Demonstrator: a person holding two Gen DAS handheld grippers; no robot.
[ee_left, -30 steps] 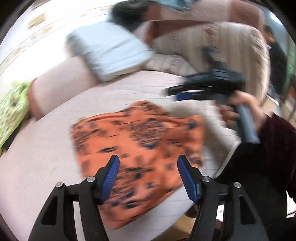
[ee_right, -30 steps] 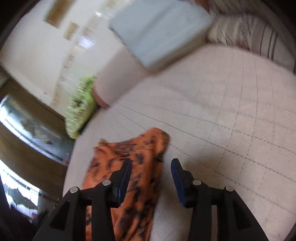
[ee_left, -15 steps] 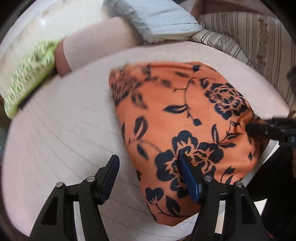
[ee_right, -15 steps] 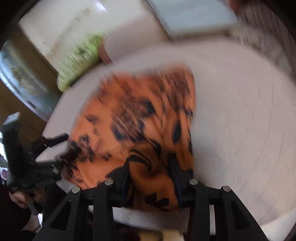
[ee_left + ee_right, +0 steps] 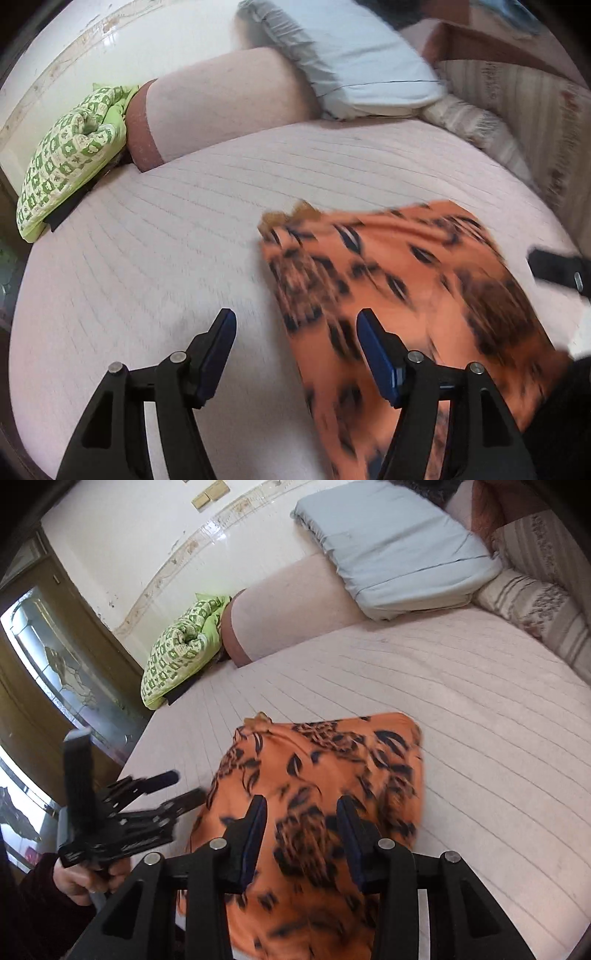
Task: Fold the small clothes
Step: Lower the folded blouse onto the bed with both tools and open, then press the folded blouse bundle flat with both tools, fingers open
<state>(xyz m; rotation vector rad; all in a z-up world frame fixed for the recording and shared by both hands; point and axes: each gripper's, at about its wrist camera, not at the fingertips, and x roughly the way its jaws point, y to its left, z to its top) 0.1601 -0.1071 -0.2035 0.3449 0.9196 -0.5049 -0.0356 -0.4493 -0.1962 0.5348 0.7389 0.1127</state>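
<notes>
An orange garment with a black floral print (image 5: 406, 288) lies spread on the pale pink bed (image 5: 147, 258), near its front edge. It also shows in the right wrist view (image 5: 317, 775). My left gripper (image 5: 295, 347) is open and empty, its right finger over the garment's left edge. In the right wrist view the left gripper (image 5: 181, 786) sits just left of the garment. My right gripper (image 5: 301, 830) is open above the garment's near part, holding nothing. Its black tip (image 5: 554, 271) shows at the right in the left wrist view.
A light blue pillow (image 5: 399, 546) and a pink bolster (image 5: 291, 602) lie at the bed's far end. A green patterned quilt (image 5: 177, 653) sits at the far left corner. A striped cushion (image 5: 535, 605) lies at the right. A wooden cabinet with glass (image 5: 48, 657) stands to the left.
The garment has come down onto the bed and lies flat. Both grippers have let go and pulled back toward the front edge; the left one moved left off the cloth.
</notes>
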